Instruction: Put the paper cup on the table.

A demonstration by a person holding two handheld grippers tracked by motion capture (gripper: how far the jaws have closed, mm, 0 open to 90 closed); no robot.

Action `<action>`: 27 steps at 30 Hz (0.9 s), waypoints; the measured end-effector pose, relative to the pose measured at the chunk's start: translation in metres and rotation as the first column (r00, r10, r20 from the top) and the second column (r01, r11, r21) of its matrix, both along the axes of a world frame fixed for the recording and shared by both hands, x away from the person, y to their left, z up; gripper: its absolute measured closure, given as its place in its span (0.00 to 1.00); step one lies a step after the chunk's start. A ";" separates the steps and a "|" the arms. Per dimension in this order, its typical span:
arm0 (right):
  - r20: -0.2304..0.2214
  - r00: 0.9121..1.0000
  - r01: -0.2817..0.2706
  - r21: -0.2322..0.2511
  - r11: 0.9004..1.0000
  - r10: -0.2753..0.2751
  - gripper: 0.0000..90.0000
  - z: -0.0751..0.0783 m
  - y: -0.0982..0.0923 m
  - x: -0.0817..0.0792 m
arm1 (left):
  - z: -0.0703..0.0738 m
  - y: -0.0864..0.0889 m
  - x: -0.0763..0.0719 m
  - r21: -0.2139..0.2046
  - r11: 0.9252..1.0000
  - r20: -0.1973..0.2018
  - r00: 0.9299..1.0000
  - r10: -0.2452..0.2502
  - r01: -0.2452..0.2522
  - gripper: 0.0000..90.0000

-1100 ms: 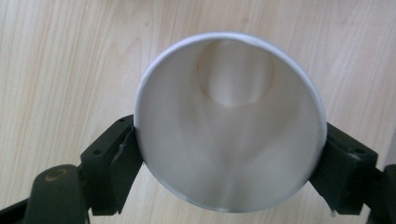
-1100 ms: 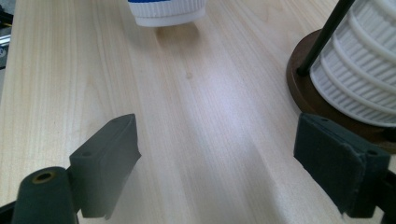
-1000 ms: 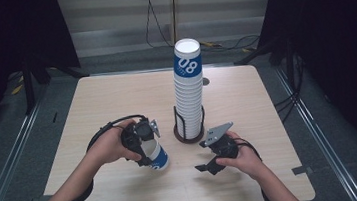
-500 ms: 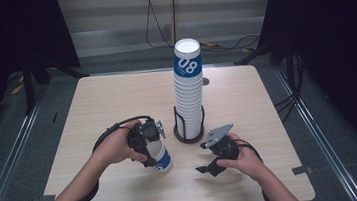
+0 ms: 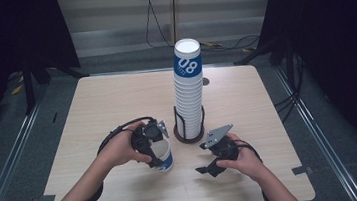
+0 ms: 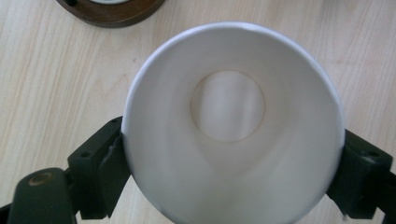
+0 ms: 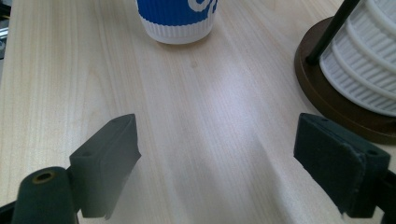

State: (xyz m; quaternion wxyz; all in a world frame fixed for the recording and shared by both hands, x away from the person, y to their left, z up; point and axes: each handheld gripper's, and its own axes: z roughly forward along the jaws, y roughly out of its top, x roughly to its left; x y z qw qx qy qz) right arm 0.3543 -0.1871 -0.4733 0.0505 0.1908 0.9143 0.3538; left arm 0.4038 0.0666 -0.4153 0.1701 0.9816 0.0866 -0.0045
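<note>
Pale wood table (image 5: 116, 102), dark room, left fingers opening around cup (image 6: 233, 121), right fingers wide.

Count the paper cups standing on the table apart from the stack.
1. The single paper cup stands upright on the table, between the jaws of the left gripper, just left of the cup stack in its holder. None seems hidden.

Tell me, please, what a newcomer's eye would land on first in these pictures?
First, the tall stack of paper cups in a wire holder at the table's middle, its top cup marked 08. Next, the single blue-and-white paper cup standing before it, between the jaws of the left tool, which have just been opening.
</note>
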 end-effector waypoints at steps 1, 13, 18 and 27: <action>0.000 1.000 -0.002 0.003 1.000 0.002 0.15 0.000 0.000 0.000 | -0.001 0.000 0.000 -0.006 1.000 -0.007 1.000 0.005 -0.005 0.15; 0.000 1.000 -0.007 0.001 1.000 0.007 0.15 0.000 0.001 0.000 | -0.007 -0.003 -0.003 -0.029 1.000 -0.034 0.999 0.001 -0.002 0.15; 0.000 1.000 -0.011 0.000 1.000 0.011 0.15 -0.001 0.001 0.000 | -0.012 -0.005 -0.004 -0.033 0.999 -0.050 0.999 -0.003 0.001 0.15; -0.001 1.000 -0.016 -0.006 1.000 0.016 0.15 -0.001 0.002 -0.001 | -0.018 -0.002 -0.008 -0.008 1.000 -0.064 0.998 0.003 -0.004 0.17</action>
